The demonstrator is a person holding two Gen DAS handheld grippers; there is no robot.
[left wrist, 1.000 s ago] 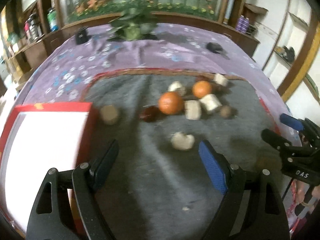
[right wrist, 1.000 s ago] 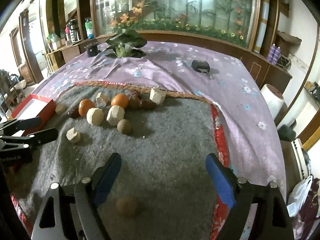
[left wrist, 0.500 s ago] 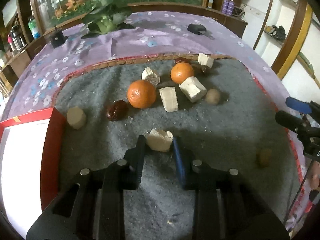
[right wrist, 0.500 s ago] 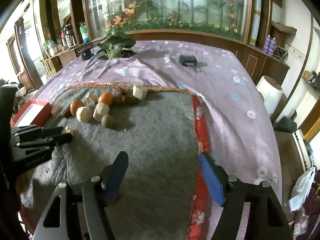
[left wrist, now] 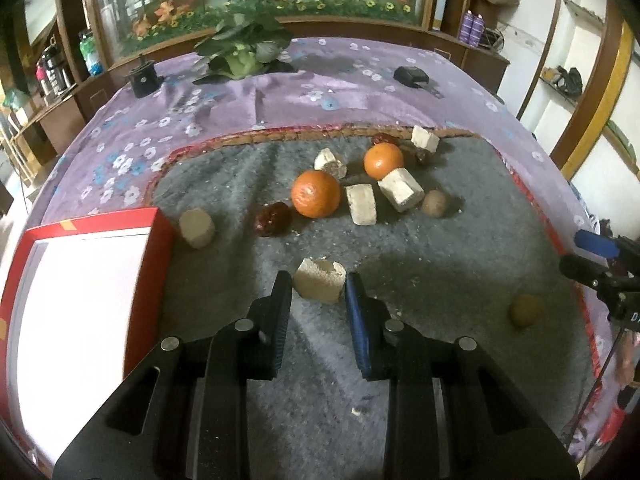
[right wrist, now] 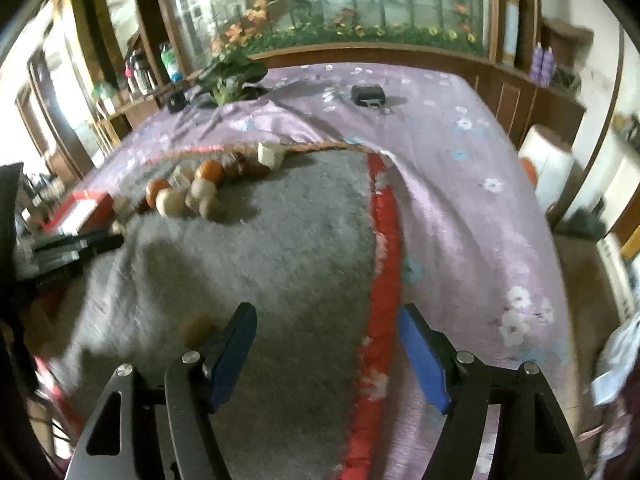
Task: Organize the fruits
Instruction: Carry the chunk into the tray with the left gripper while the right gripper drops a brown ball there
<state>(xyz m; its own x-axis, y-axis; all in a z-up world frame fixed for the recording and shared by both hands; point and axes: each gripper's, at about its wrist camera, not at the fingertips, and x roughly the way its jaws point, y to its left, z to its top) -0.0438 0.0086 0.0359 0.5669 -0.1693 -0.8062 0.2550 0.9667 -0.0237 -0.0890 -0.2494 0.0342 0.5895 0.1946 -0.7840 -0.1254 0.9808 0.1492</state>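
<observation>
Left wrist: grey blanket (left wrist: 460, 248) over floral tablecloth (left wrist: 248, 96).

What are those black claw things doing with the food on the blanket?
Someone is sorting fruit with two hand-held grippers. The left gripper is shut on a pale chunk on the grey mat, next to a red box. The right gripper is open and holds nothing. The oranges sit further back.
</observation>
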